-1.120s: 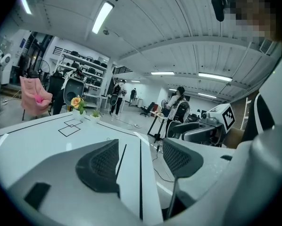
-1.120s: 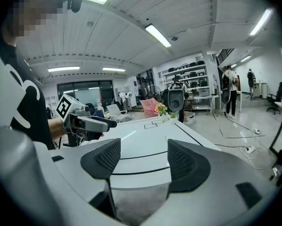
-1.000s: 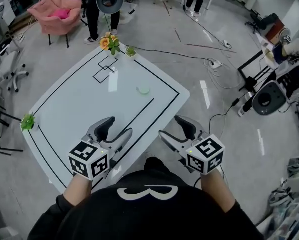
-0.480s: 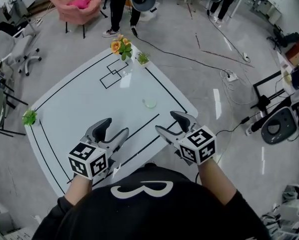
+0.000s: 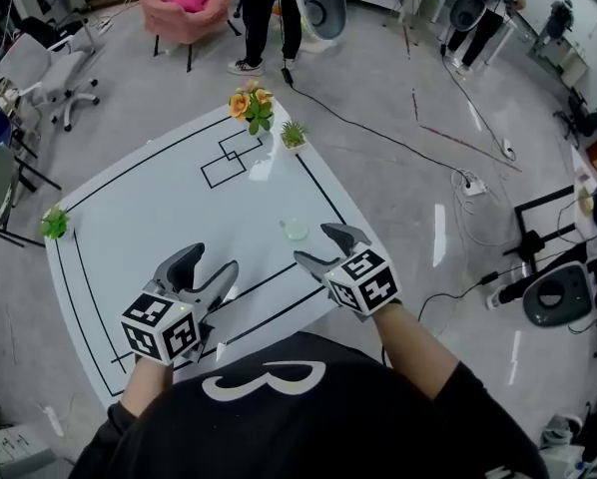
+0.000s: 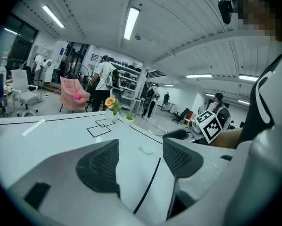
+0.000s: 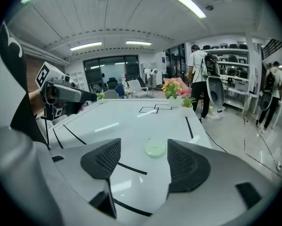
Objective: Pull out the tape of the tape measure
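L tool [image 5: 207,265] & R tool [image 5: 315,244] agape, tape measure [image 5: 296,230] untouched

The table [image 5: 159,218] had a smooth, glossy white top crossed by matt black lines [image 5: 279,272]. The tape measure [image 5: 296,230] looked like pale green, faintly shiny plastic. The left gripper [image 5: 215,259] and right gripper [image 5: 312,244] were smooth matt grey plastic with dark, mesh-textured pads [image 7: 103,160]. The floor [image 5: 398,178] was polished and reflective.

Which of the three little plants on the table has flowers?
The flowering plant at the far corner, with orange blooms. The small plant beside it and the plant at the left edge are only green.
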Demonstrator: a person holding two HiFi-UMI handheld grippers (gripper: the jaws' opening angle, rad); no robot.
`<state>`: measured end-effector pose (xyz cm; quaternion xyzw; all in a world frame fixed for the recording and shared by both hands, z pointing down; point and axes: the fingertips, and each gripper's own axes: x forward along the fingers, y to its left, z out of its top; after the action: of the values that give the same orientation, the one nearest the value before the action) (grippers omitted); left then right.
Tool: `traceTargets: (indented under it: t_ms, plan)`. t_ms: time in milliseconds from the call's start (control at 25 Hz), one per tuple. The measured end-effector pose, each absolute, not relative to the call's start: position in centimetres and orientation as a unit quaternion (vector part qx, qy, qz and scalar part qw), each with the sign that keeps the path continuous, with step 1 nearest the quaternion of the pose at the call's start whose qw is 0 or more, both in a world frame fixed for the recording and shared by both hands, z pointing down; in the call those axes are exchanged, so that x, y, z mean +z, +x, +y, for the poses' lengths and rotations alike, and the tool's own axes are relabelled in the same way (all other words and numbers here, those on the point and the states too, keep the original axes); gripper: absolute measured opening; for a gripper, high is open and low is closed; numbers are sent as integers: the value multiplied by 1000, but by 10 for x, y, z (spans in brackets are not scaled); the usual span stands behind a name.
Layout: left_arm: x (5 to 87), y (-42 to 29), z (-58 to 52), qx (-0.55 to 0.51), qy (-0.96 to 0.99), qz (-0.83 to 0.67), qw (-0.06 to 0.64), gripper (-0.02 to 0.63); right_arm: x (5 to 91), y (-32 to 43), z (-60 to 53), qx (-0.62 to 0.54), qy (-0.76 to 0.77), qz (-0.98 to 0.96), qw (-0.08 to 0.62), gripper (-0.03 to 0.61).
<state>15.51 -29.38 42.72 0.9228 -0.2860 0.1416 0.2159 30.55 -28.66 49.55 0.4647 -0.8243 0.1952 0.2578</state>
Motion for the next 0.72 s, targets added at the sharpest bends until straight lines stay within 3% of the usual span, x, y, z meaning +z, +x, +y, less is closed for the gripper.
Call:
traceTargets:
  t_ms: [720]
  plan:
    - [445, 137, -301, 128, 888, -376, 234, 276, 556, 299, -332, 183, 381, -837, 347, 288]
